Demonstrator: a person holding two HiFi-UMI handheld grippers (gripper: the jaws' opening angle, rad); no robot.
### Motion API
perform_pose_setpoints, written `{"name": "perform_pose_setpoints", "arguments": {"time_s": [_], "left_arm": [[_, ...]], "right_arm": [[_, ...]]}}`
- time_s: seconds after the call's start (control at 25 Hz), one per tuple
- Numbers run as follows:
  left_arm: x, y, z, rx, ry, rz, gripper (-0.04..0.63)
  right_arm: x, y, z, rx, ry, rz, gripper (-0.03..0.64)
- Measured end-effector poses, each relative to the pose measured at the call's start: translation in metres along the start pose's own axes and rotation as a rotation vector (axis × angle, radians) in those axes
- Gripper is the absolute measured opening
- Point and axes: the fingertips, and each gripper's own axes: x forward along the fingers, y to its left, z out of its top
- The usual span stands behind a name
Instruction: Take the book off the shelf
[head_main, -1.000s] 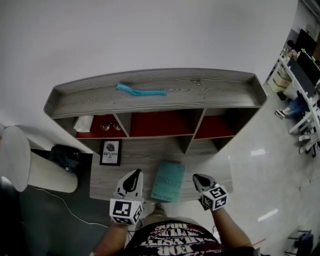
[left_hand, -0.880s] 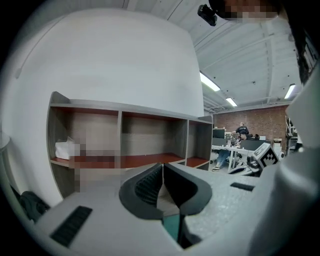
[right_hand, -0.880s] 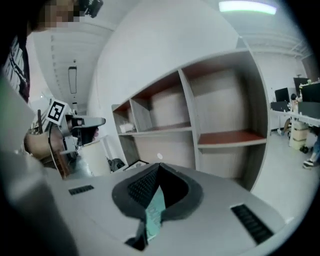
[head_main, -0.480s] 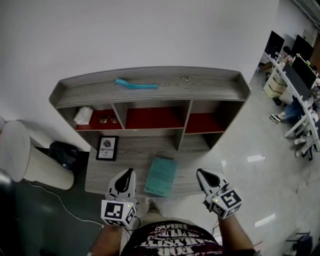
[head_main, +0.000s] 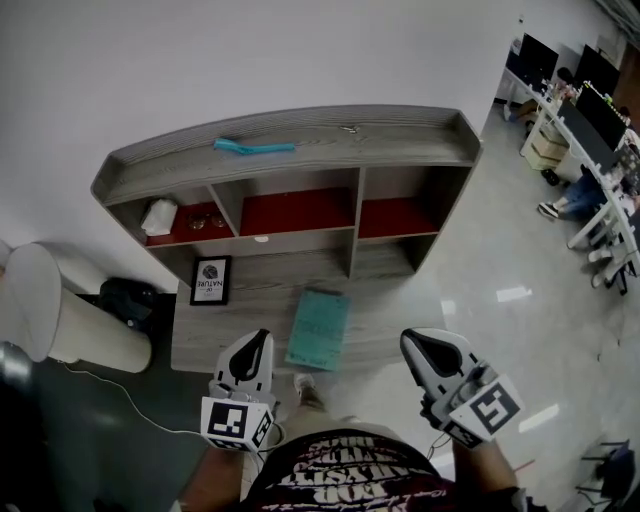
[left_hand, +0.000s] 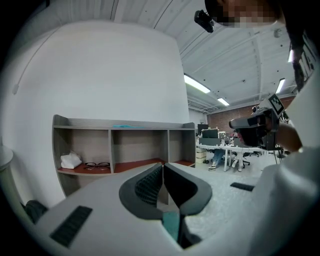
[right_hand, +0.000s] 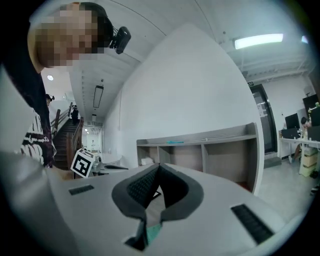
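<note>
A teal book (head_main: 319, 328) lies flat on the grey desk (head_main: 230, 335), in front of the wooden shelf unit (head_main: 290, 175). My left gripper (head_main: 257, 343) hovers near the desk's front edge, left of the book, with its jaws together and nothing between them. My right gripper (head_main: 412, 343) is raised off the desk to the book's right, also shut and empty. In the left gripper view the shut left gripper (left_hand: 162, 167) points at the shelf unit (left_hand: 120, 145). The right gripper view shows the closed right gripper (right_hand: 158, 167) facing the shelf unit (right_hand: 200, 150) from further off.
On the shelf top lies a blue tool (head_main: 253, 147). The left compartment holds a white cloth (head_main: 158, 215) and glasses (head_main: 205, 221). A framed picture (head_main: 210, 280) stands on the desk. A white bin (head_main: 55, 315) is at the left, and office desks (head_main: 585, 130) with people far right.
Both grippers have drawn back from the book toward me. The right gripper has risen clearly and looms larger; the left has shifted slightly. The book stays flat on the desk.
</note>
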Motion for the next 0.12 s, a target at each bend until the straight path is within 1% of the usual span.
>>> {"name": "perform_pose_setpoints", "arguments": {"time_s": [0.12], "left_arm": [[-0.0058,-0.0113,0.0091,0.007,-0.010,-0.017,0.015]], "right_arm": [[-0.0141,0.0108,0.0137,-0.031,-0.017,0.004,0.003]]}}
